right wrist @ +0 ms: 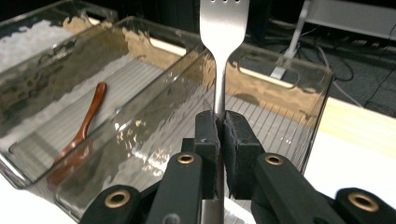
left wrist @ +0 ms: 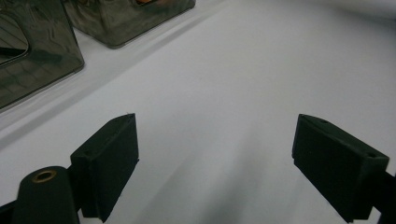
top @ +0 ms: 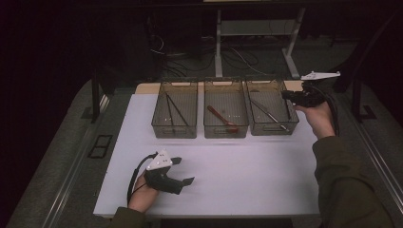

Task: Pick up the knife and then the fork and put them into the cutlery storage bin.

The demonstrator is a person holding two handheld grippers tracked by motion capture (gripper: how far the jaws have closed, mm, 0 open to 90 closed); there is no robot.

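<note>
Near edge of the white table [top: 247, 180]: left gripper [top: 183, 171] lies low over the bare surface, held in the person's left hand [top: 142, 194], jaws spread wide apart with nothing between them. Far right: right gripper [right wrist: 222, 135], jaws clamped tight on the handle of a metal fork [right wrist: 223, 28], tines pointing away from the gripper. Fork held above the right-hand clear bin [top: 273, 124]. Middle bin [top: 225, 130] holds a brown spoon [top: 222, 118]. Left bin [top: 173, 130] holds dark chopsticks [top: 173, 110]. Three bins in a row, just beside each other.
</note>
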